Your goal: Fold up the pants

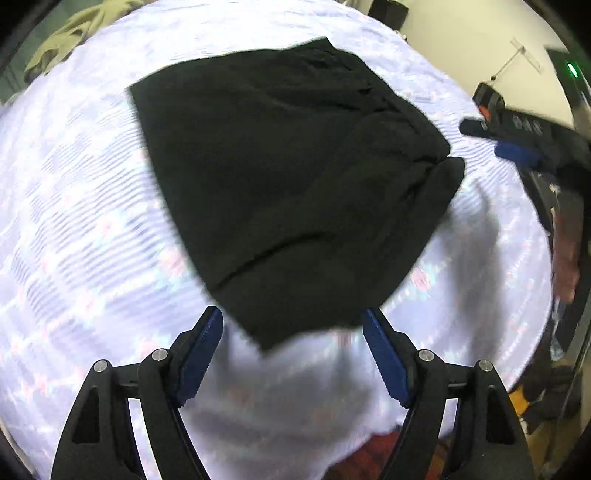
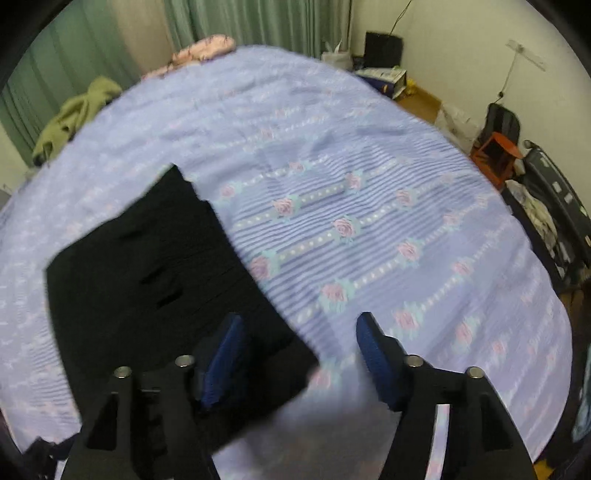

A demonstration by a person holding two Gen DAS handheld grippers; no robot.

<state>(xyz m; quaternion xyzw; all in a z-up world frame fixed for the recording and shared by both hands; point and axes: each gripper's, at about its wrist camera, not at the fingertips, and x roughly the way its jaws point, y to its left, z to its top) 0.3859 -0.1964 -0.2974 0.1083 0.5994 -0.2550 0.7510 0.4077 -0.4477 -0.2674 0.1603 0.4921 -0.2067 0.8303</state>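
Black pants [image 1: 288,184] lie folded into a compact rectangle on a lilac flowered bedsheet [image 1: 74,206]. My left gripper [image 1: 291,321] is open and empty, hovering just above the near edge of the pants. My right gripper [image 2: 299,325] is open and empty above the right near corner of the pants [image 2: 155,288]; its left finger is over the black cloth, its right finger over the bedsheet [image 2: 369,229]. The right gripper also shows in the left wrist view [image 1: 495,136], at the right beyond the pants. Both views are motion-blurred.
An olive garment [image 2: 74,118] lies at the bed's far left edge, and a pink one [image 2: 203,48] at the far end. Green curtains [image 2: 258,22] hang behind. An orange stool [image 2: 498,151], a dark bag [image 2: 502,118] and boxes stand on the floor to the right.
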